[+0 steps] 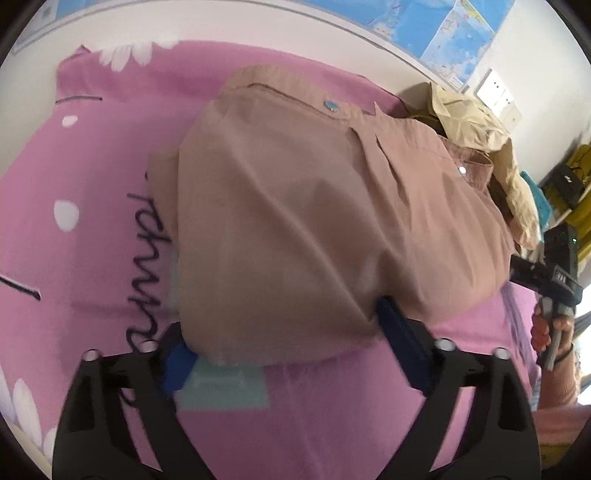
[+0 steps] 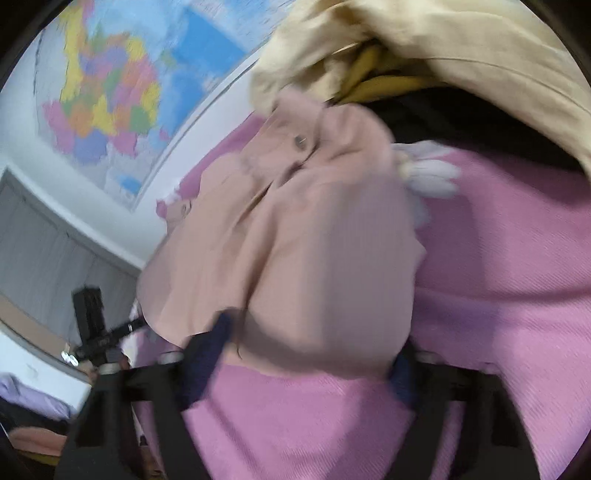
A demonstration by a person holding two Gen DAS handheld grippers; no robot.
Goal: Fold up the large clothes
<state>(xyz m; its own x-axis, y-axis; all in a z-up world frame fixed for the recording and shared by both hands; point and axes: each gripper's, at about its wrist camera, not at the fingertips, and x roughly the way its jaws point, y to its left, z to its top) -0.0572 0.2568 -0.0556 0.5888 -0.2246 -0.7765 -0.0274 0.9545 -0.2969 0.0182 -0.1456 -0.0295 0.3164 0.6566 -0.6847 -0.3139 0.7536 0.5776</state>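
Spread wide on both sides: left gripper (image 1: 284,339) jaws stood apart with the near edge of the dusty-pink shirt (image 1: 314,206) bulging between the blue pads (image 1: 177,365), right gripper (image 2: 306,354) jaws likewise apart with the same shirt's rounded fold sagging between them. Could not tell from either view whether any pad actually touched the cloth. Lay folded into a thick bundle on the pink bedsheet (image 1: 96,155), that shirt, collar end away from the left wrist camera, a blue snap (image 1: 330,105) showing near the placket and a pale button (image 1: 461,170) farther right. Sat heaped just beyond the shirt's far right corner, touching it, a beige garment (image 1: 491,147), with something mustard-yellow tucked under it in the right wrist view. Carried white daisy petals and black script lettering, the bedsheet. Hung on the white wall (image 1: 221,26) behind, a coloured map (image 2: 110,96). Appeared at the right edge of the left wrist view, blurred, a hand (image 1: 554,332) gripping the other tool's handle.
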